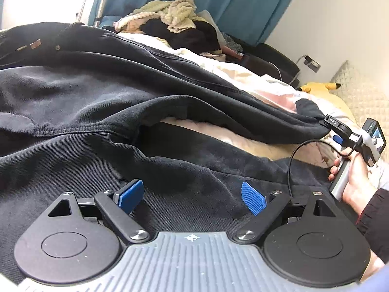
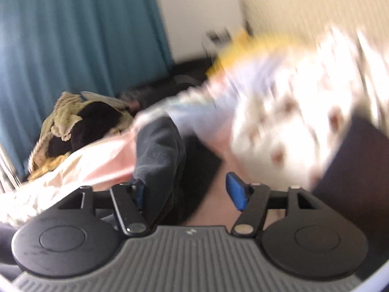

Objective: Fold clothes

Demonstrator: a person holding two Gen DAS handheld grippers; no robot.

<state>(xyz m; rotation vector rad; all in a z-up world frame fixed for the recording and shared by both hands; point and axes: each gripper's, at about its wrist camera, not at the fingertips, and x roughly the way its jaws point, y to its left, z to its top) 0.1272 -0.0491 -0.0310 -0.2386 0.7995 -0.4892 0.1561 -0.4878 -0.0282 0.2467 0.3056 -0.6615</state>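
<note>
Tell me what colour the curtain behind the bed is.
The curtain is teal blue, clearest in the left wrist view.

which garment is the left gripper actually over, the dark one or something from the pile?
The dark jeans spread flat across the bed, directly under the open left gripper. The pile of clothes lies bunched up far behind, by the teal curtain.

trousers: black, faded grey in patches
gripper pads: blue, ribbed
curtain: teal, plain
knitted pile beyond the claw: cream over black
bedsheet: white, brown spots
plush toy: yellow
</note>
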